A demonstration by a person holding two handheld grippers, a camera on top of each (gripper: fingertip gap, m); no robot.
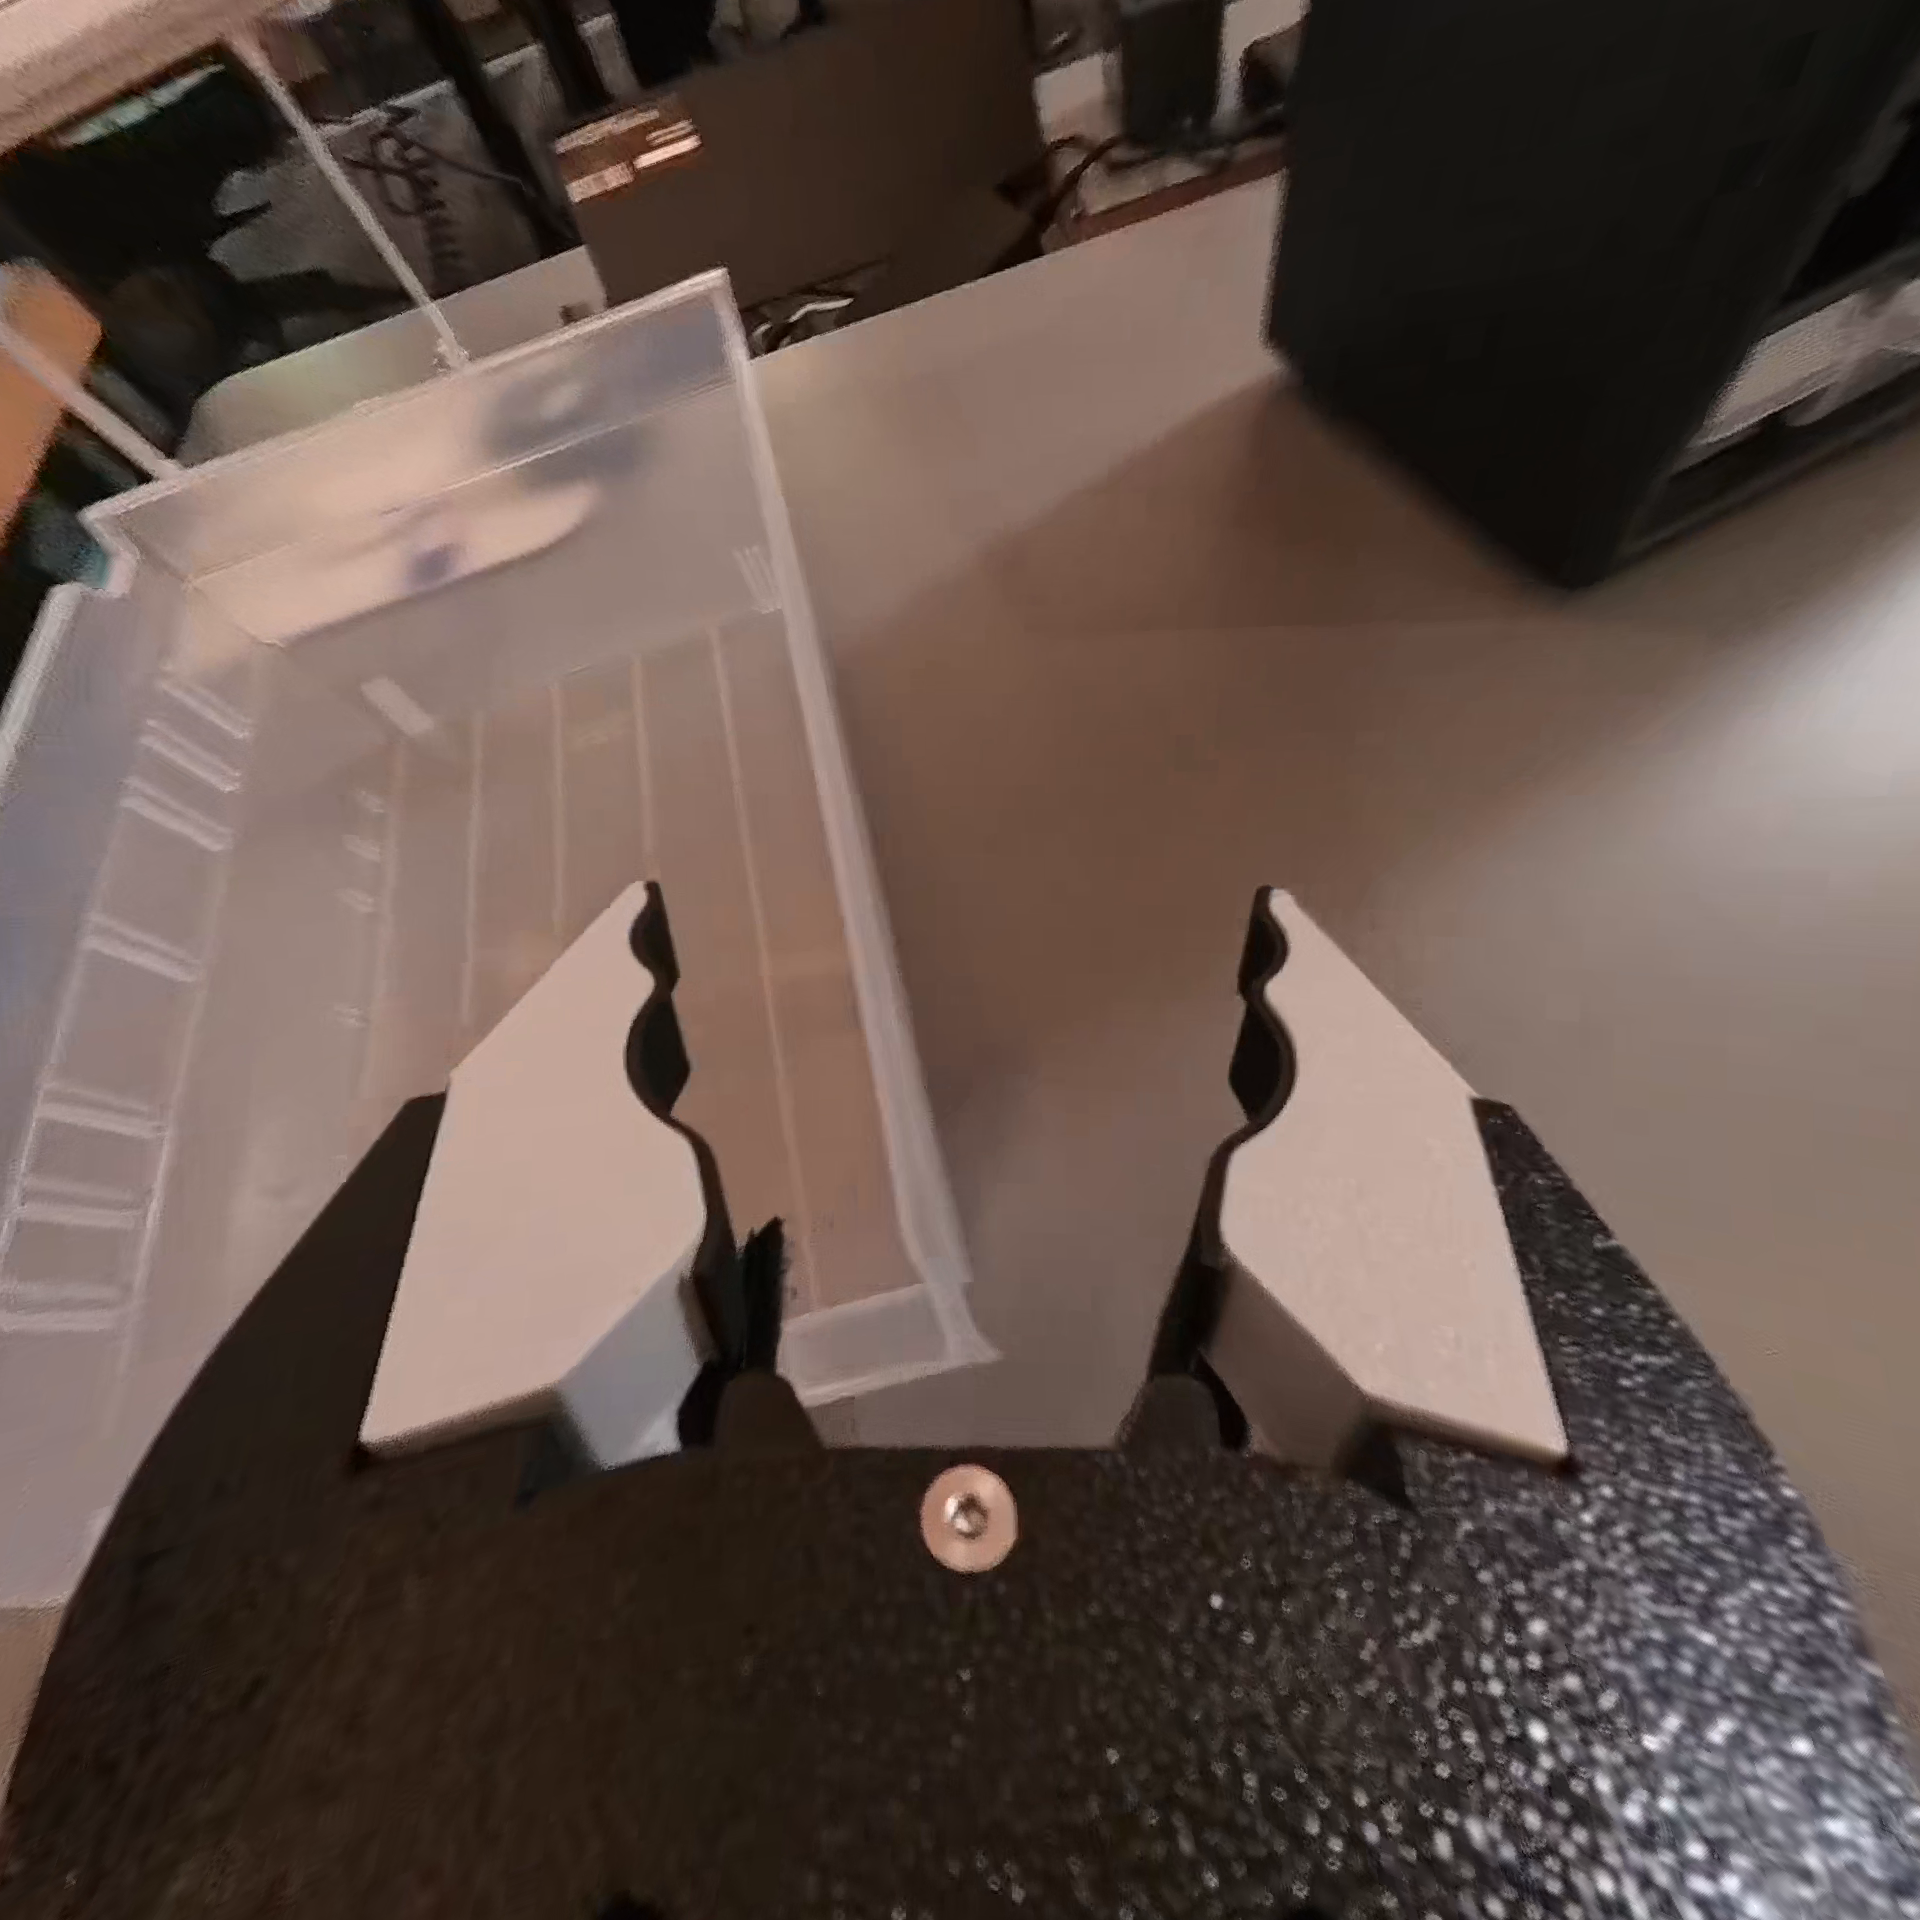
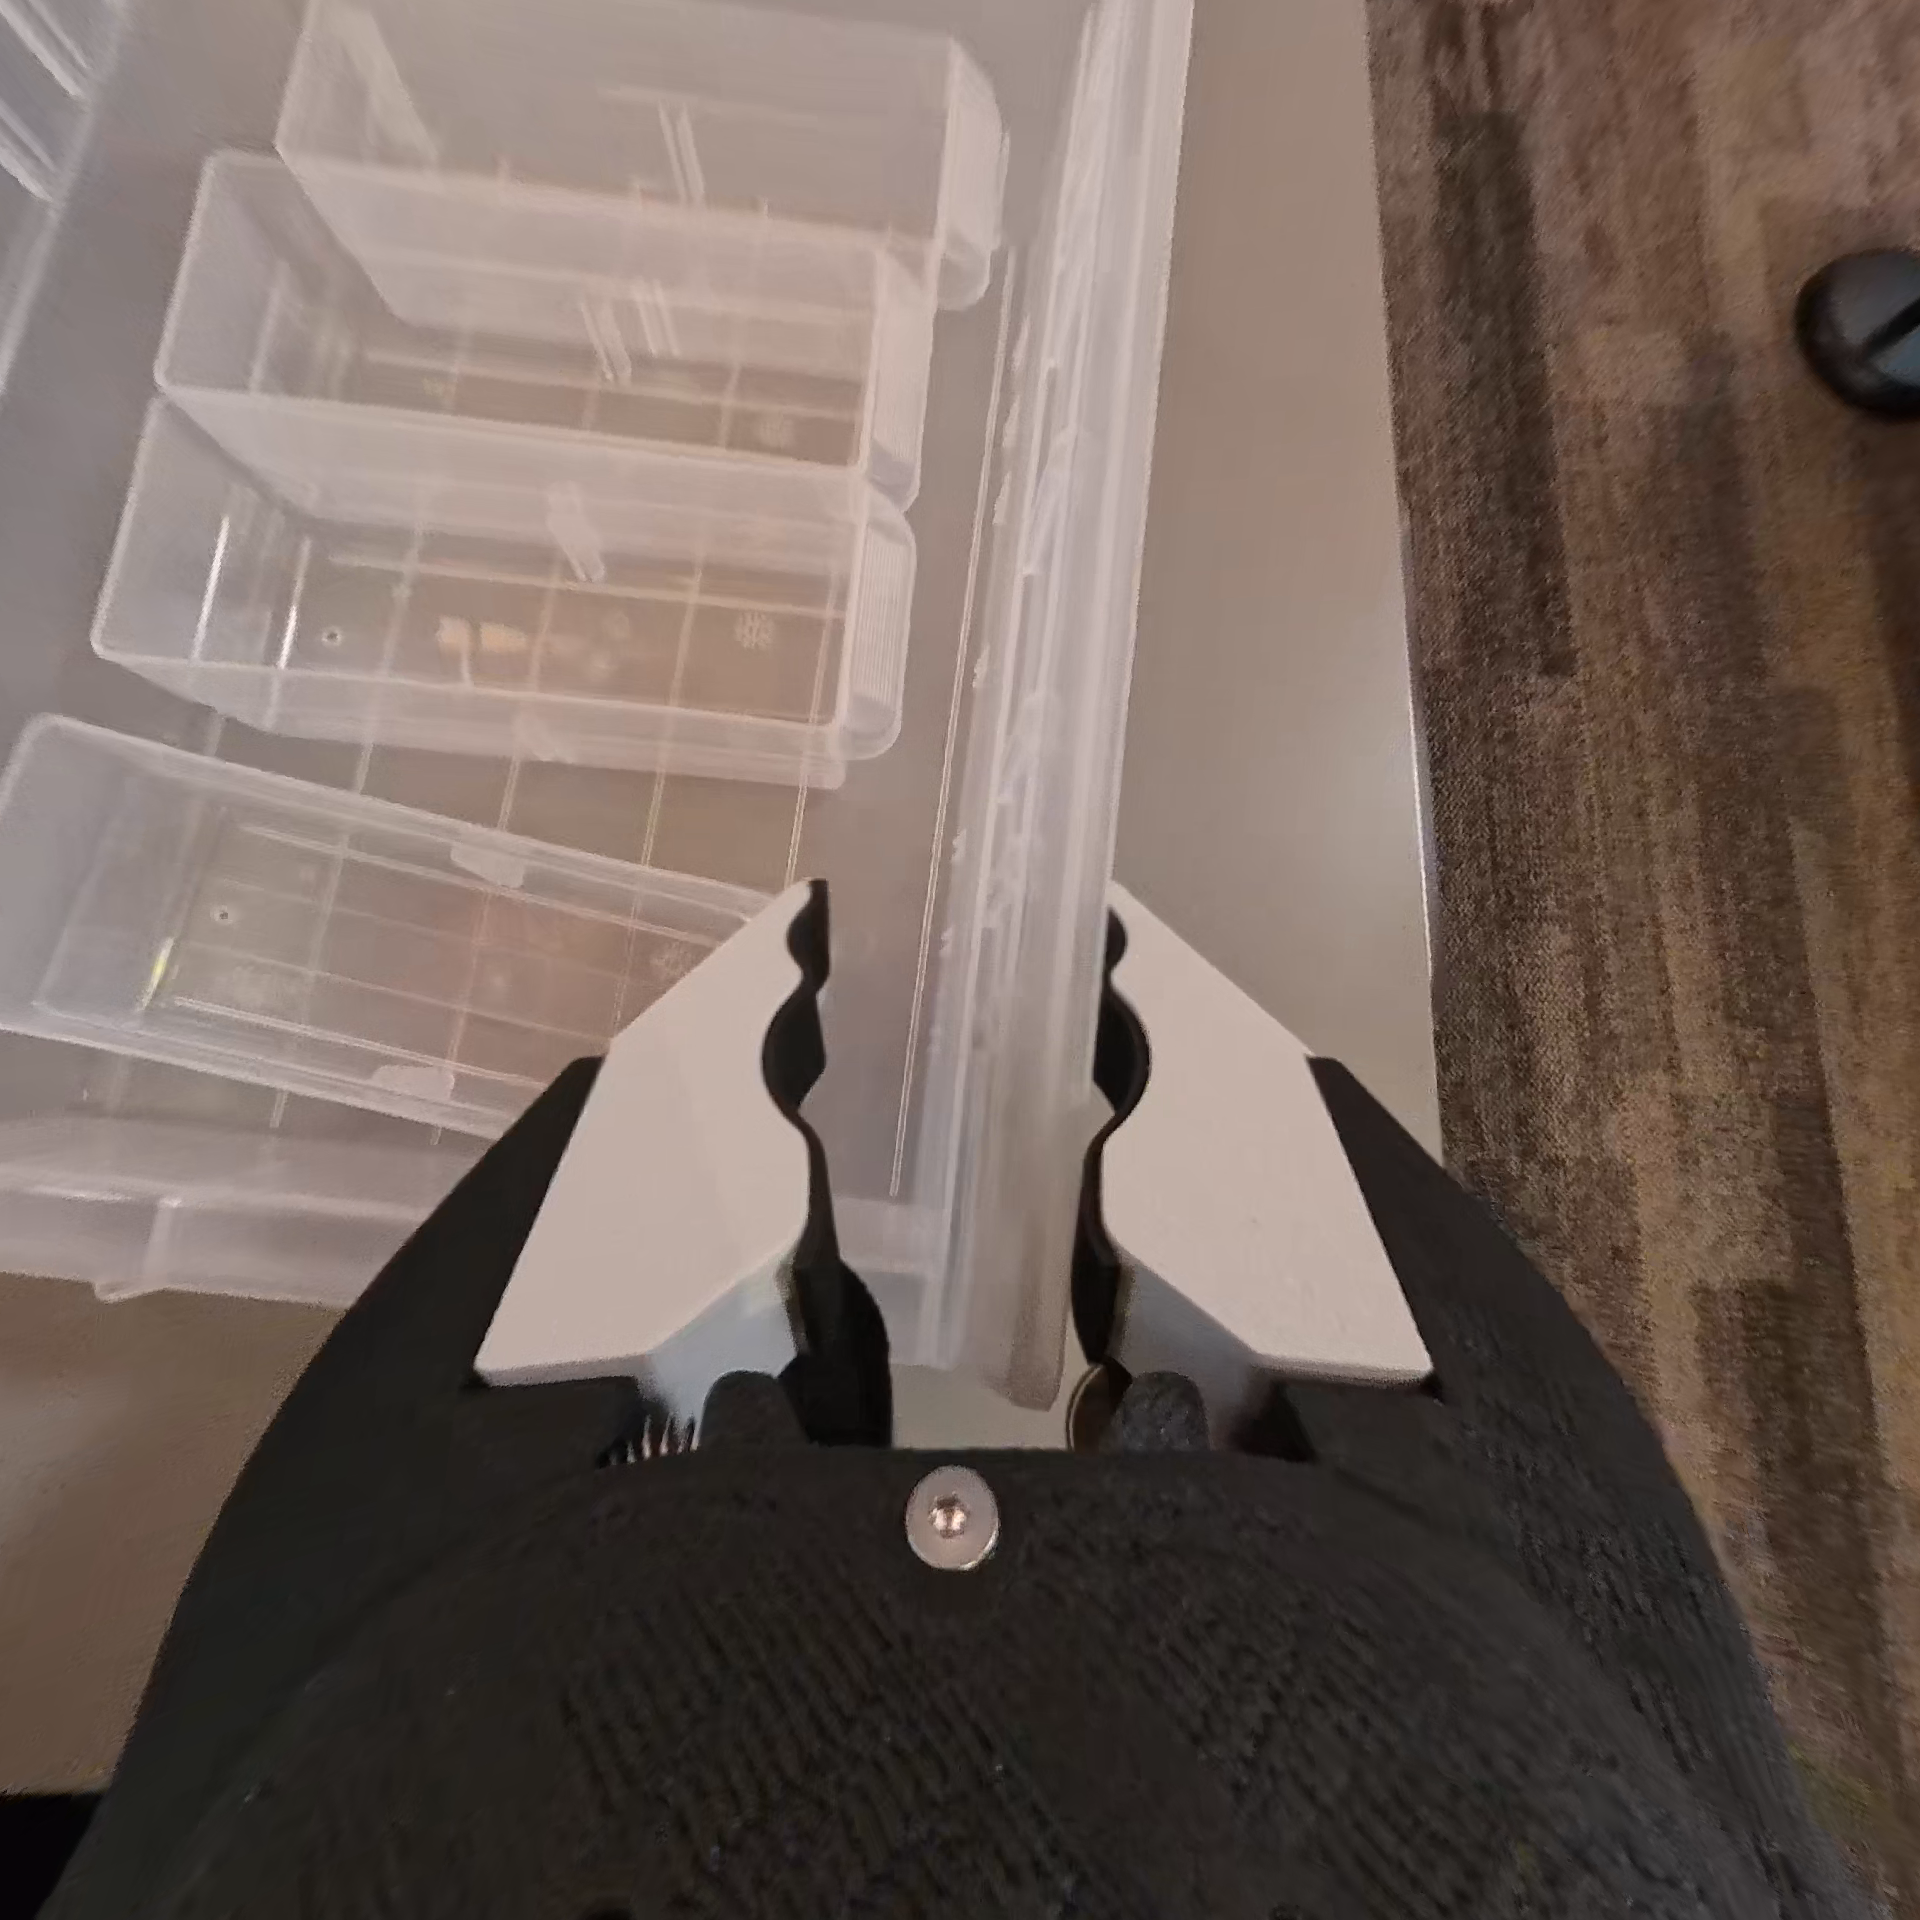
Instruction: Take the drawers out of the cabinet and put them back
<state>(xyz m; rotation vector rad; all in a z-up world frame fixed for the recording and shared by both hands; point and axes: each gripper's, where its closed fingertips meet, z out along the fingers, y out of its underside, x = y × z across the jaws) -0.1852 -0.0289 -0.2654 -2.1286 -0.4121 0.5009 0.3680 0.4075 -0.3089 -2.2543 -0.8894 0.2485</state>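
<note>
Straddling the right wall of a clear plastic tray (image 2: 1049, 727), the right gripper (image 2: 961, 904) has its fingers (image 2: 1195, 1164) spread, the right pad touching the wall's outer face and the left pad apart from its inner face; no grip is made. Inside the tray, left of the fingers, four small clear drawers (image 2: 499, 613) lie side by side, out of the cabinet. The left gripper (image 1: 956, 904) hangs wide open and empty over the grey surface (image 1: 1299, 831), its fingers (image 1: 561, 1164) just above the near right corner of another clear, empty container (image 1: 468, 831). A black box (image 1: 1558, 260) stands far right. Judged advice: close squarely on the wall, low, before lifting, to avoid twisting.
</note>
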